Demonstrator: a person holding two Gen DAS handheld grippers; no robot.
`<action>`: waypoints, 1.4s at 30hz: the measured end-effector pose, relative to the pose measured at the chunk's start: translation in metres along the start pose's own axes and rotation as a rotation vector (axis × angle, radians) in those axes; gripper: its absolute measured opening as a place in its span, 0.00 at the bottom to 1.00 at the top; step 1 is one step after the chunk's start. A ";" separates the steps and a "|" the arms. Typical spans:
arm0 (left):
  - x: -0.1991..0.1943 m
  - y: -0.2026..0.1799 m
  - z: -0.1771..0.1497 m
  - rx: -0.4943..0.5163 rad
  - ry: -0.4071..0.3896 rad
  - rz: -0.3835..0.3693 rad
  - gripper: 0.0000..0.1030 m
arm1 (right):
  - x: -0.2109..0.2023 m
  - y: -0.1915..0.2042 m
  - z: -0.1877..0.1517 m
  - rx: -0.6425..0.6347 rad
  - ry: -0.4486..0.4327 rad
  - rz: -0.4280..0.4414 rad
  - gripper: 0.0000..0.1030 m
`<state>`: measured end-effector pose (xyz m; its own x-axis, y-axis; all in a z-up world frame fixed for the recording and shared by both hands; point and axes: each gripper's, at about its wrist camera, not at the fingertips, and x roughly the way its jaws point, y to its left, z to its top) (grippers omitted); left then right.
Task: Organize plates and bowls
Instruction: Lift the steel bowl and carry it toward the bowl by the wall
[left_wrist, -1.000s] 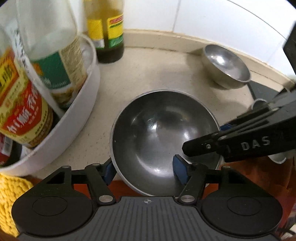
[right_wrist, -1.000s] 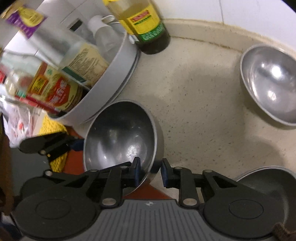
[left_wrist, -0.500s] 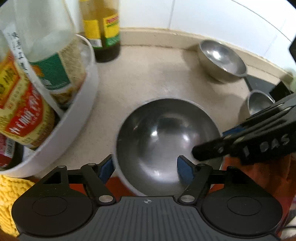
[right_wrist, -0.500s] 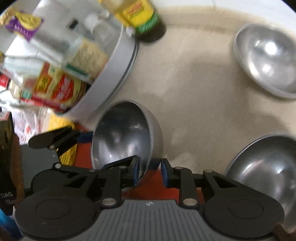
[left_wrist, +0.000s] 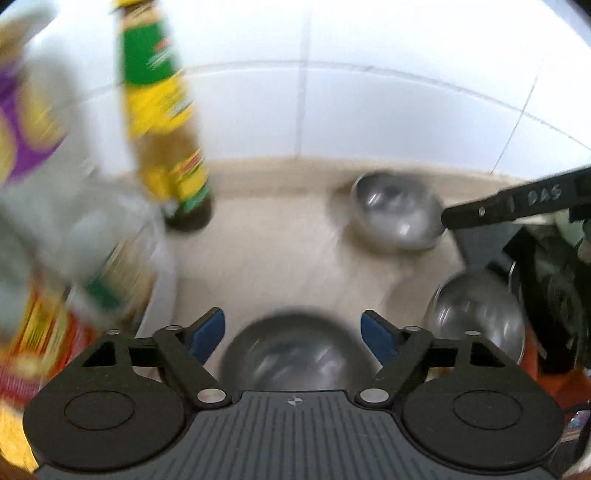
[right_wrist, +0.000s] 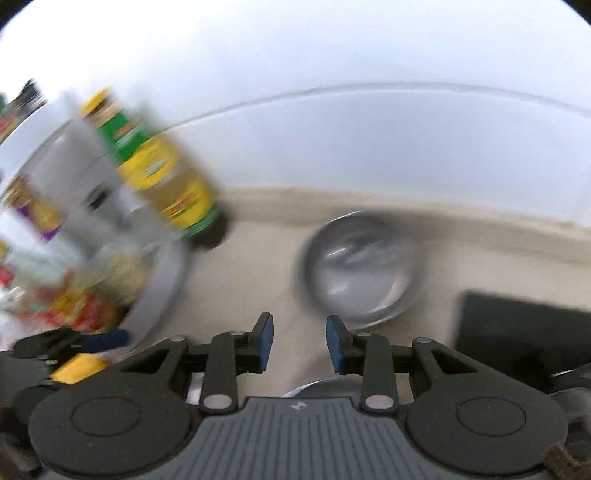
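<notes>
Left gripper (left_wrist: 293, 332) spread wide, empty, bowl (left_wrist: 295, 354) at 6 o'clock beneath. Right gripper (right_wrist: 300, 341) parted, empty; second bowl (right_wrist: 360, 275) at 1 o'clock.

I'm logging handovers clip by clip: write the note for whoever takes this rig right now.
Left claw: open, holding nothing; a steel bowl sits on the counter just below and between its fingers.
Right claw: open, empty, aimed at the far bowl near the wall.
A third bowl stands to the right by the counter edge. All three bowls are apart, none stacked.
The oil bottle and the white tub of packets stand to the left.
Both views are blurred from motion.
Left to do: gather the bowls into one stack. No plates are visible.
</notes>
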<state>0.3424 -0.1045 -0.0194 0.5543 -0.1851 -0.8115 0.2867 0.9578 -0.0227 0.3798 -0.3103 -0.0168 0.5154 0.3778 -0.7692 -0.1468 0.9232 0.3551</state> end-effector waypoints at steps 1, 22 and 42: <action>0.006 -0.005 0.010 0.004 0.000 -0.001 0.83 | -0.001 -0.008 0.004 0.006 -0.014 -0.035 0.28; 0.144 -0.048 0.074 0.032 0.125 -0.051 0.56 | 0.081 -0.076 0.011 0.165 0.074 -0.033 0.20; 0.140 -0.052 0.076 0.012 0.109 -0.108 0.40 | 0.076 -0.076 0.006 0.221 0.089 0.015 0.19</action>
<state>0.4642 -0.1970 -0.0871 0.4316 -0.2611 -0.8635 0.3500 0.9307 -0.1065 0.4354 -0.3521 -0.0994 0.4371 0.4053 -0.8029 0.0391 0.8833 0.4672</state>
